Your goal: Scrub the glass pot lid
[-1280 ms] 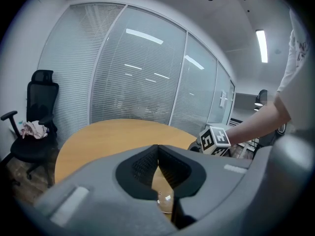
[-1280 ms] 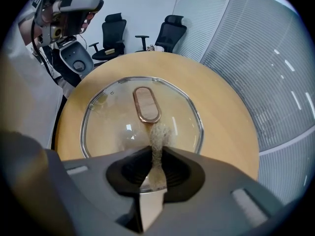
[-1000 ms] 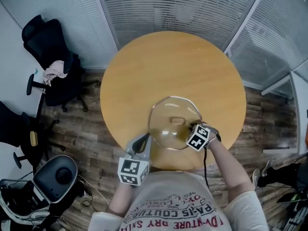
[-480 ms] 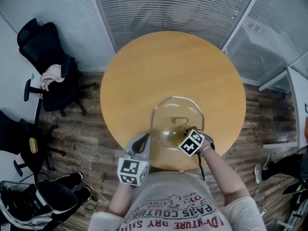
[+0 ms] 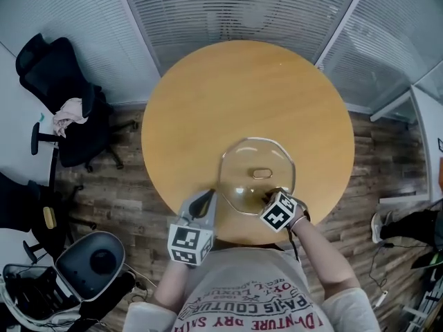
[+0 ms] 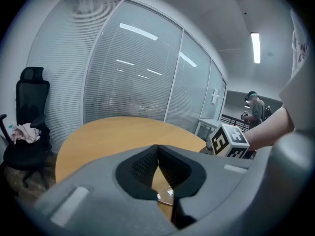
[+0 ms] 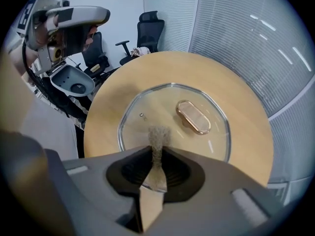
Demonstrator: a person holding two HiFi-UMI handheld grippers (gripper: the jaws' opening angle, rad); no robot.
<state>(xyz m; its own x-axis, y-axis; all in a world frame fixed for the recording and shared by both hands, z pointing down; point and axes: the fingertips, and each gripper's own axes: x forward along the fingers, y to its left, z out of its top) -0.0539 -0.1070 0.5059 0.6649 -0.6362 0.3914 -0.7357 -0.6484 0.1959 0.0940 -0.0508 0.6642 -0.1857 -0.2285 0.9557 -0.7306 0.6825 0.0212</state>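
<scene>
— Where is the glass pot lid (image 5: 243,159) now?
— We see it lying flat on the round wooden table (image 5: 235,88), close to the edge on our side, with its handle (image 7: 193,117) on top.
— And our right gripper (image 5: 271,198)?
— Its jaws are pressed on a grey scrub pad (image 7: 158,136). The pad's end is over the near part of the glass; we cannot tell if it touches.
— And the left gripper (image 5: 205,200)?
— Its jaws are closed on each other, with the tips just beside the lid's left rim.
</scene>
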